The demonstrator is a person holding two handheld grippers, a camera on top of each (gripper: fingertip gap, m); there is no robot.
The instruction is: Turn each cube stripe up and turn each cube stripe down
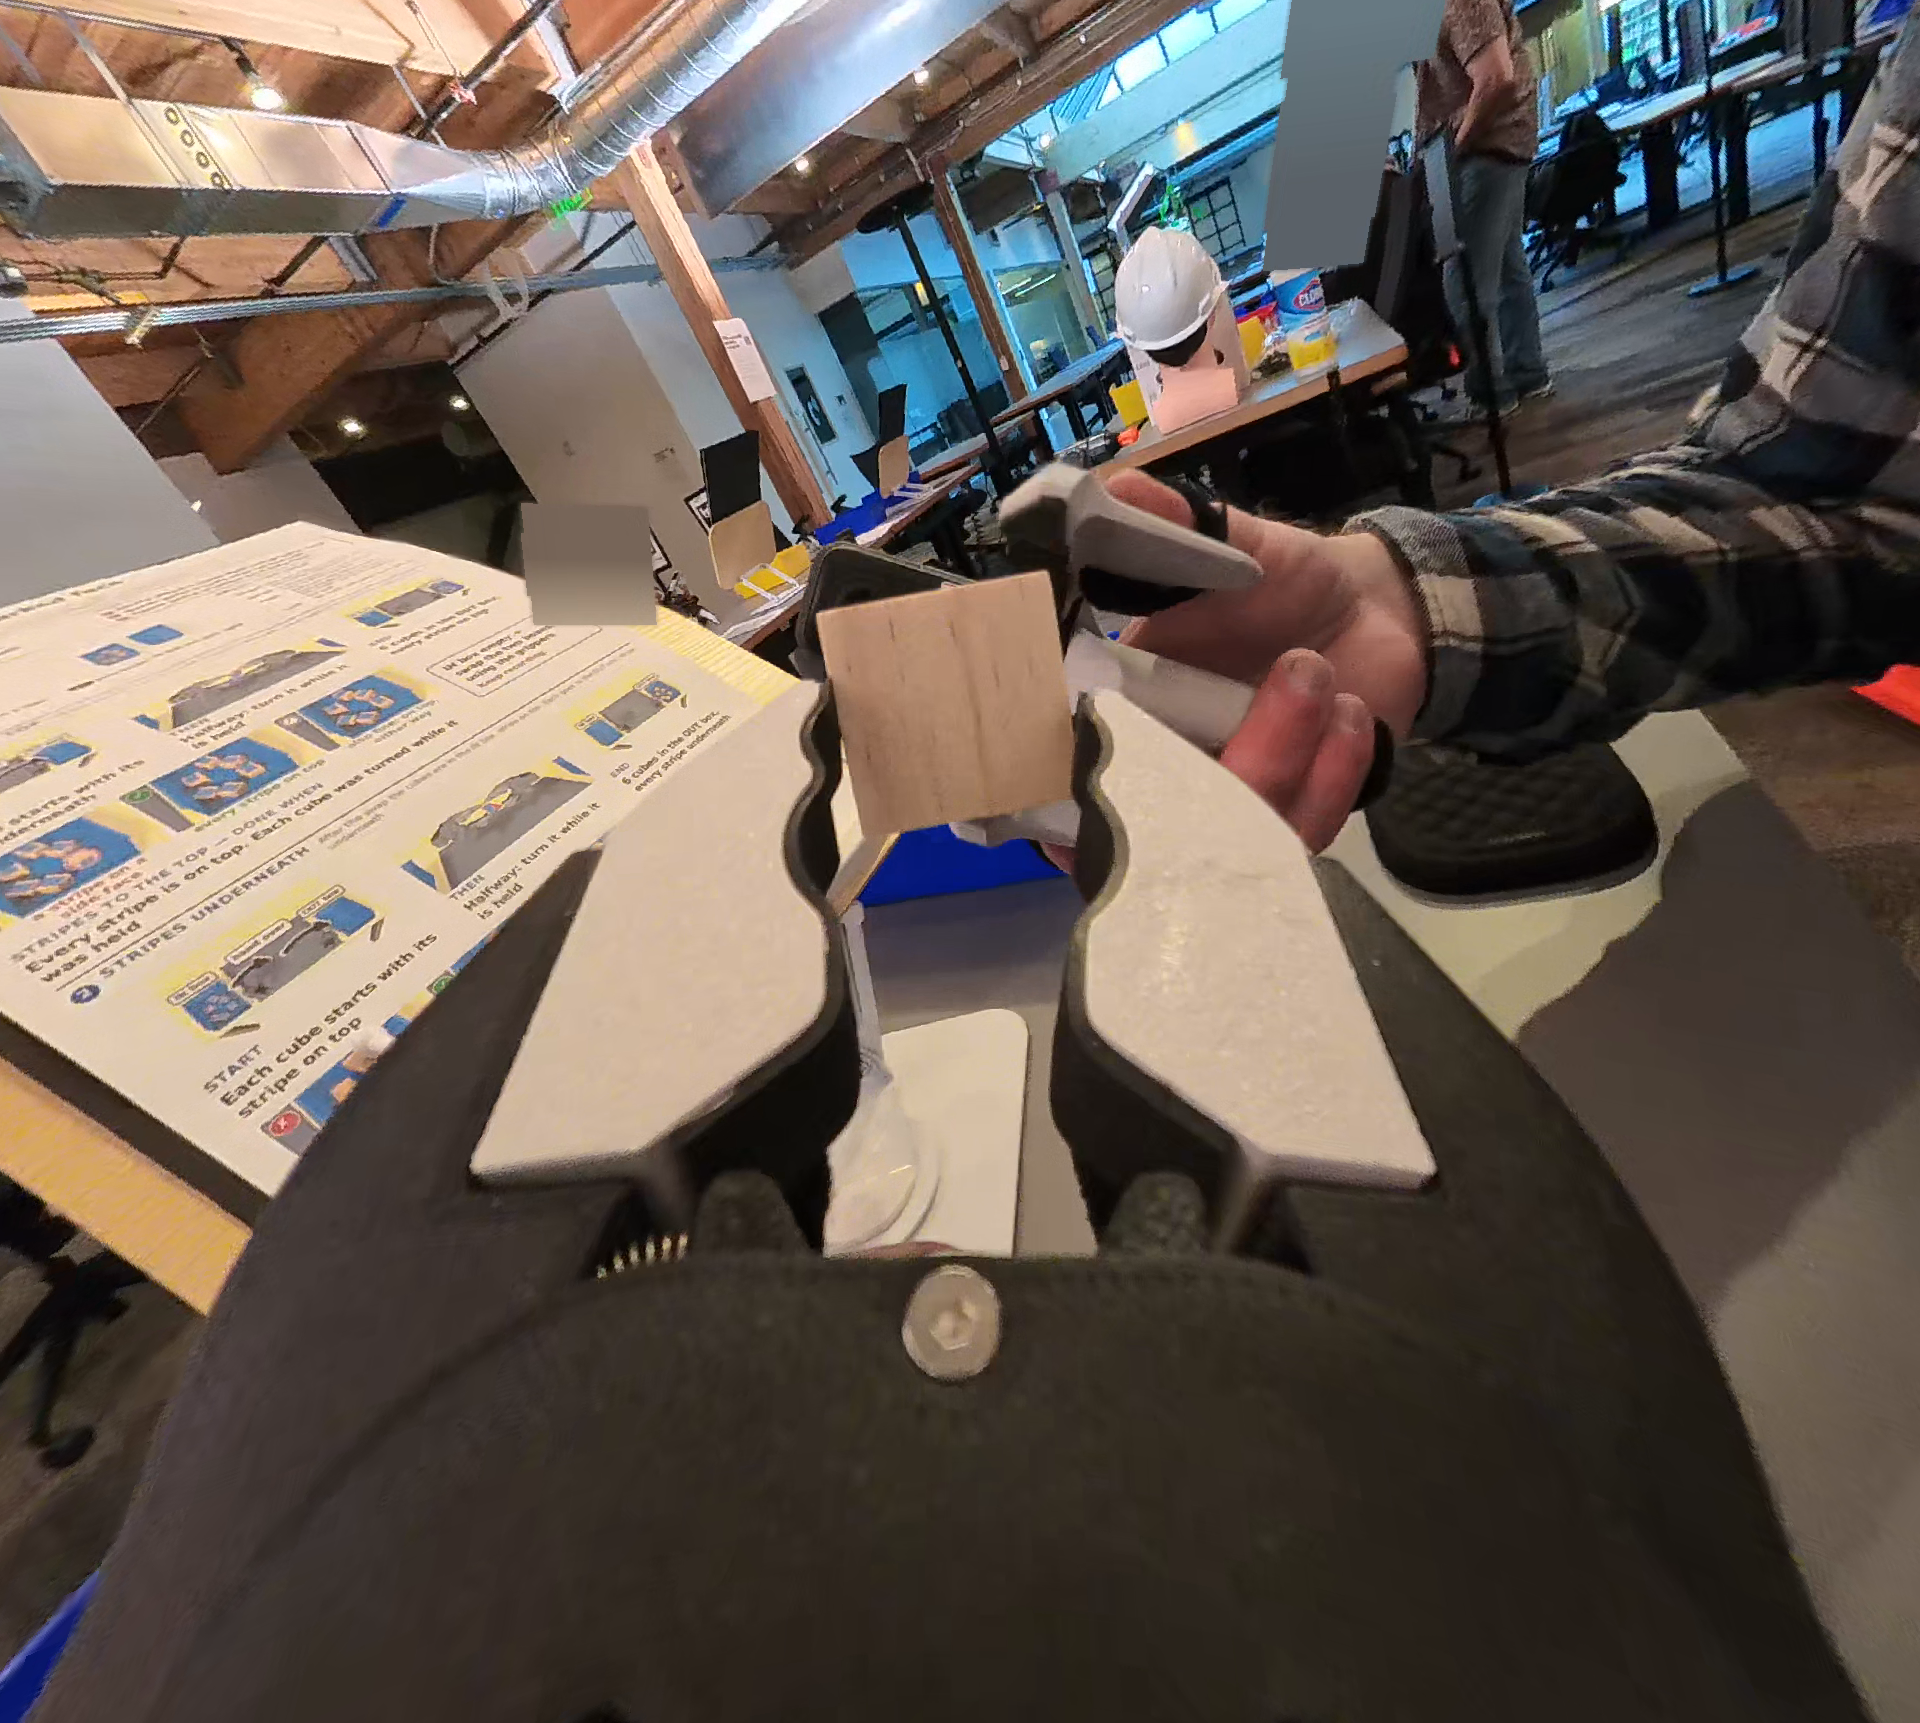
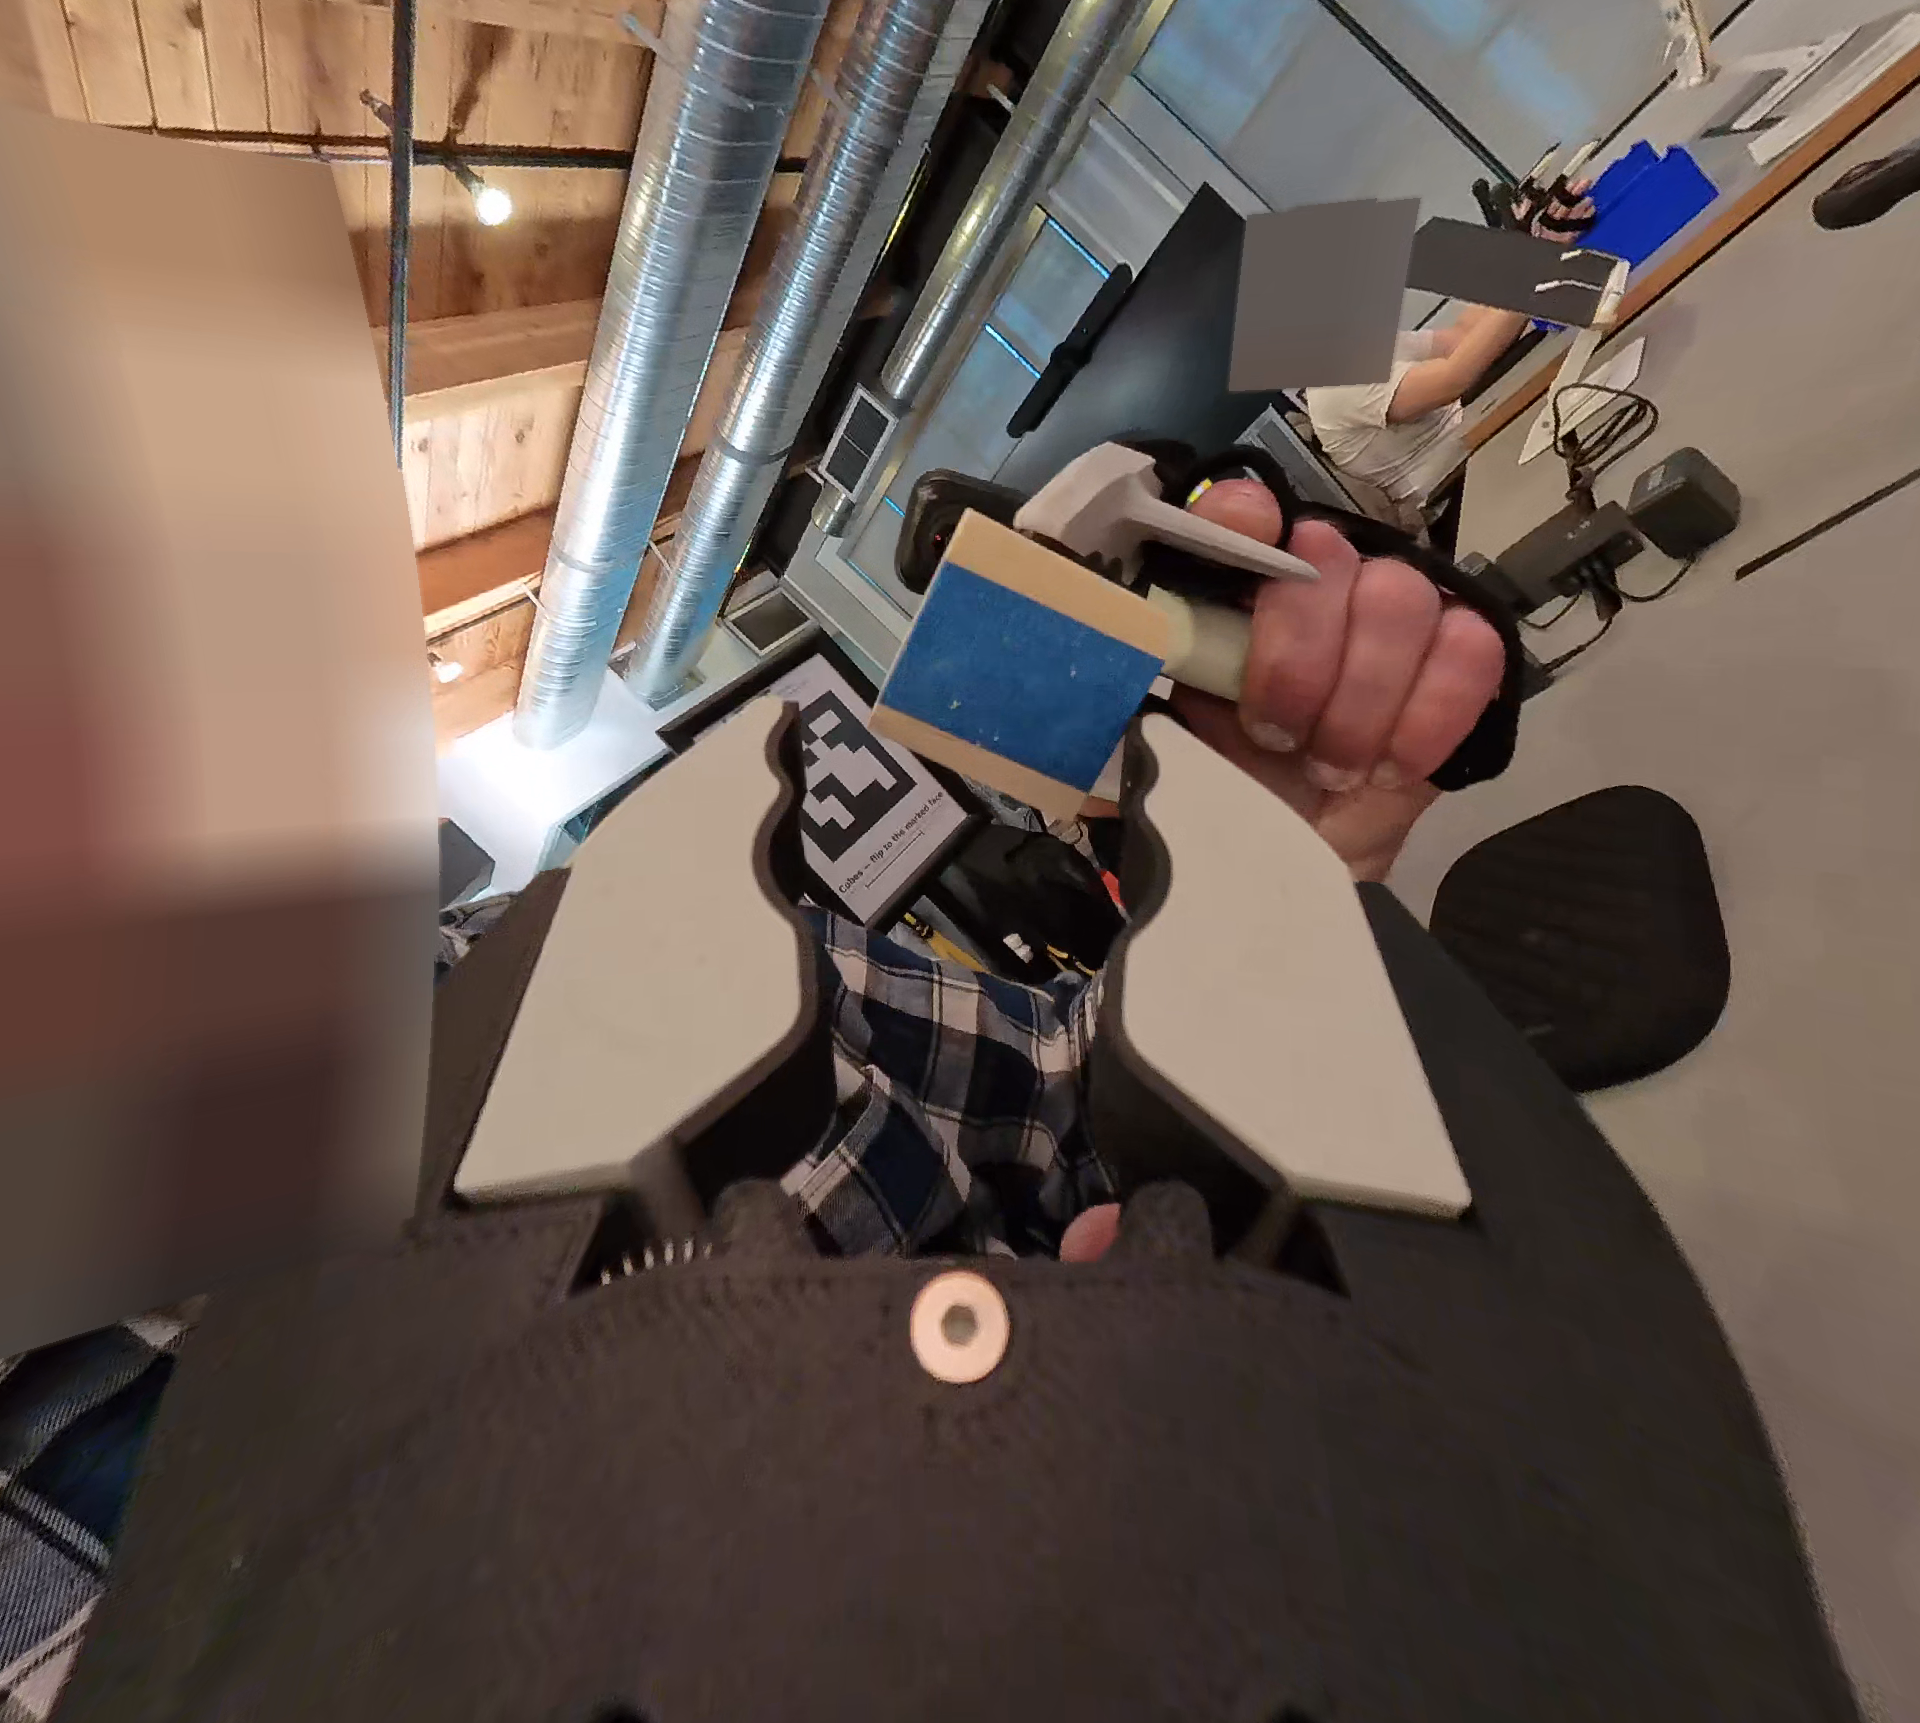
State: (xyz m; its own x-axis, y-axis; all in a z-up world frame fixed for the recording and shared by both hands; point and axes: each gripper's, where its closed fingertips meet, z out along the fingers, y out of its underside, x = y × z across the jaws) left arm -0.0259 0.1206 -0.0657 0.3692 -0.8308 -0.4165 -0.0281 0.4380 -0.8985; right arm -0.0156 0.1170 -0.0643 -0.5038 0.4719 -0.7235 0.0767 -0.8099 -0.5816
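Gripping the wooden cube [image 1: 951, 702] between my left gripper's [image 1: 951, 769] fingers, plain face toward me, blue stripe [image 2: 1023, 676] facing my right gripper [image 2: 961, 780], whose jaws stand apart on nothing. Its hand [image 1: 1278, 686] sits at 3 o'clock. Looks mid-flip to me; the cube isn't set down yet.

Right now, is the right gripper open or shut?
Open. The right gripper has its fingers wide apart, and one stands clear of the striped cube, with background showing between.
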